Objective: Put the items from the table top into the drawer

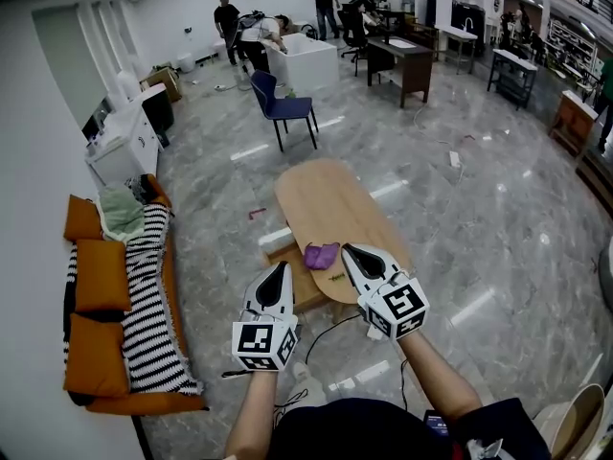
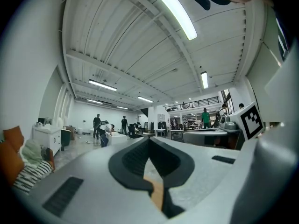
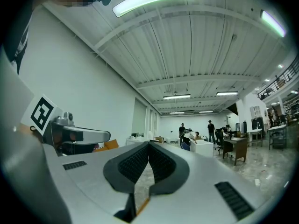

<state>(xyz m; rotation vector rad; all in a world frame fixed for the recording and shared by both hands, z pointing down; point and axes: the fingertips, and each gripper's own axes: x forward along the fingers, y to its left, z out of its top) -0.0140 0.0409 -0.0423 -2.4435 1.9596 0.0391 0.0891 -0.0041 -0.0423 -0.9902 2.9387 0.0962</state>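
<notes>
Pointing forward just ahead of the person's forearms, the left gripper (image 1: 280, 268) and the right gripper (image 1: 348, 250) each have their jaws closed tip to tip with nothing between them, as both gripper views confirm. Just beyond and between the two tips, a crumpled purple item (image 1: 321, 255) lies on the near end of the oval wooden table (image 1: 330, 199). A small yellow-green item (image 1: 335, 277) sits near it at the table's near edge, just beside the right gripper. What looks like the wooden drawer (image 1: 306, 290) juts out from under the table's near left side, partly covered by the left gripper. To the left stands an orange sofa (image 1: 101, 276) with a striped blanket (image 1: 148, 295). Past the table is a blue chair (image 1: 283, 103), and several people stand at the far end of the hall.
</notes>
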